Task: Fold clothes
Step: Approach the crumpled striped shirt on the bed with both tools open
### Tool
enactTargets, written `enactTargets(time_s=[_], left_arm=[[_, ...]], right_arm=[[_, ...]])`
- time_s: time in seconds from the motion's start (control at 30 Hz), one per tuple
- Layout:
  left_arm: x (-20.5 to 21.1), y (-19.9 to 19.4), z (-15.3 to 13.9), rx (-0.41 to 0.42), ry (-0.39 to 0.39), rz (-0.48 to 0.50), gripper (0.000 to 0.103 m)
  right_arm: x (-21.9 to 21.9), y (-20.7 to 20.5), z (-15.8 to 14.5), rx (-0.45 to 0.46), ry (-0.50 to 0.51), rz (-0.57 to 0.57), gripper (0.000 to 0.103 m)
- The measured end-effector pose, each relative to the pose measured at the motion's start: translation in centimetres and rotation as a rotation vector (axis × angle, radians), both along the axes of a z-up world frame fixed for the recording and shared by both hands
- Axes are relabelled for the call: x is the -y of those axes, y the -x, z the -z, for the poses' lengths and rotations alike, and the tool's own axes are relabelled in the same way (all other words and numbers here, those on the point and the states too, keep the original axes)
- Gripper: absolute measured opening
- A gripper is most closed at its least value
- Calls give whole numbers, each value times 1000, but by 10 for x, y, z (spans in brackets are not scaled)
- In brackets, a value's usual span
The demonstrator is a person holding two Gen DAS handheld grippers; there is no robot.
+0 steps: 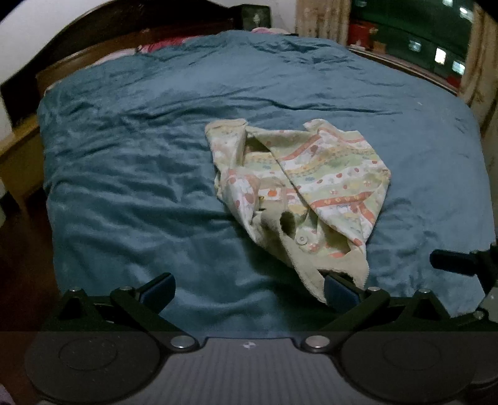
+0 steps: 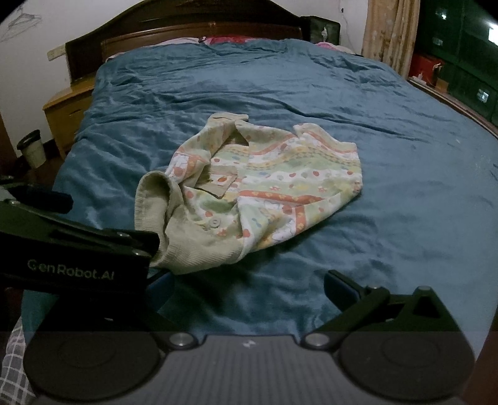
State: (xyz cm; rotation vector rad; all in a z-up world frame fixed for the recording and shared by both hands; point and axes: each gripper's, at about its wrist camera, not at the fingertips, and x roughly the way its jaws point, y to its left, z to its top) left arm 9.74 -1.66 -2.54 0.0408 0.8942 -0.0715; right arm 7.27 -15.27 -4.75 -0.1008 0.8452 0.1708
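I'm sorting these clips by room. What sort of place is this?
A bedroom, most likely: a bed under a blue cover, a wooden headboard, a curtain. A shirt lies on the cover.

One patterned garment (image 1: 298,183) at frame center, w/ one button (image 2: 214,222) showing near its lower edge. One blue duvet (image 2: 389,140) filling mid-frame, one dark headboard (image 2: 186,21) up top, one wood nightstand (image 2: 67,115) and one bin (image 2: 32,151) at left, two grippers: left gripper (image 1: 249,289), right gripper (image 2: 249,289) at bottom.
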Motion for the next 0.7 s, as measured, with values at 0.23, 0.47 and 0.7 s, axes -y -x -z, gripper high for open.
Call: enactTargets(time_s=[0.23,0.47,0.7], left_arm=[[-3,7,8,-25,-4,-4,103],[-3,16,13,-29,-18,4,103],[-2,17,14,-28,-35,7,103]], right_arm=[[1,5,5,-10,5,-2,103],[1,13,11,-25,10,-4,103],[1,16,14,-33,12,-3,103]])
